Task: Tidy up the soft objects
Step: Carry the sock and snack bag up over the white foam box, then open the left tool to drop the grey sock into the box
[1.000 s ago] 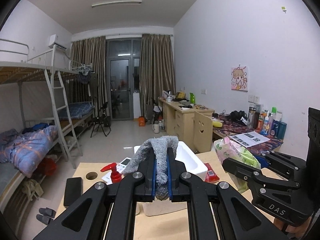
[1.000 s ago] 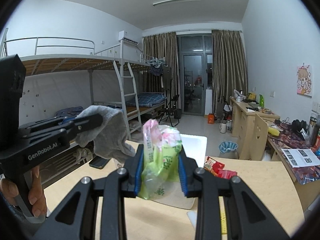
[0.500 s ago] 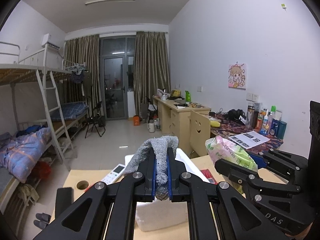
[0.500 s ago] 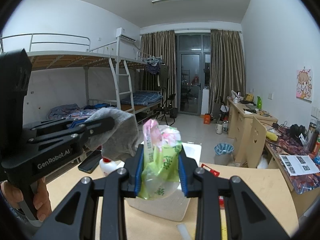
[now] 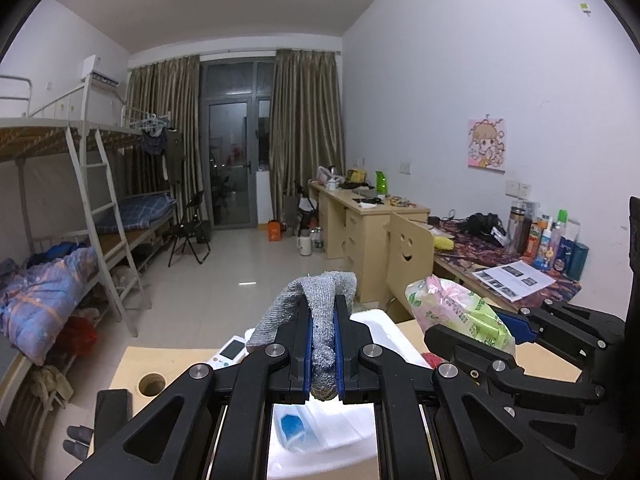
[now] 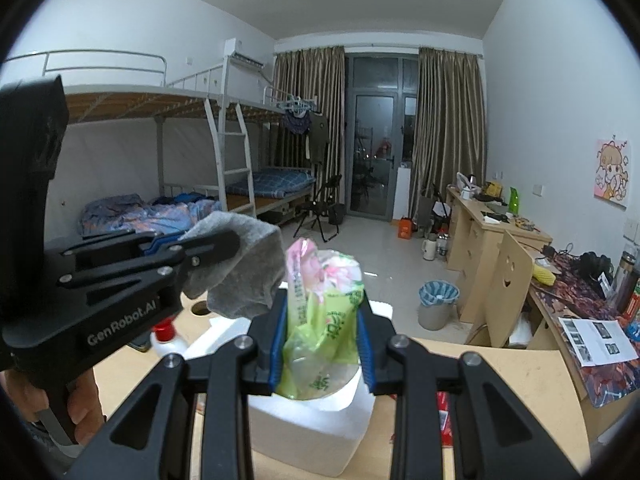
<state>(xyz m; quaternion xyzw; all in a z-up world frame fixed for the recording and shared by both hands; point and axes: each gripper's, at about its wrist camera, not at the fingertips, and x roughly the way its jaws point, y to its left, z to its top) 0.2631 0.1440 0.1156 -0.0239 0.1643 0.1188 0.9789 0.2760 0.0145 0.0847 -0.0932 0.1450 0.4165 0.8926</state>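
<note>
Two grippers each carry one soft item above the white foam box (image 6: 316,432) on the pale wooden table (image 6: 480,380).

Left to right:

1. Left gripper (image 5: 323,344): jaws almost fully closed, clamping a grey knitted sock (image 5: 320,300) between the blue pads. The sock's free end droops over the left finger, clear of the table.
2. Right gripper (image 6: 322,344): jaws partly open, pressed on a green-and-pink plastic tissue pack (image 6: 320,312), which bulges above the pads.

Risks, as judged from this position:

- The sock's loose end may catch on the box rim and hang outside on release.
- The tissue pack's slick film may slide out of the grip early, since only its lower part is clamped.
- The grippers sit close together over one box; simultaneous lowering could make them collide.
- A white pump bottle with a red cap (image 6: 166,336) stands just beside the box and could be knocked over.

Readable markings:

- "GenRobot.AI" on the left gripper body.
- Green characters on the tissue pack: not legible.
</note>
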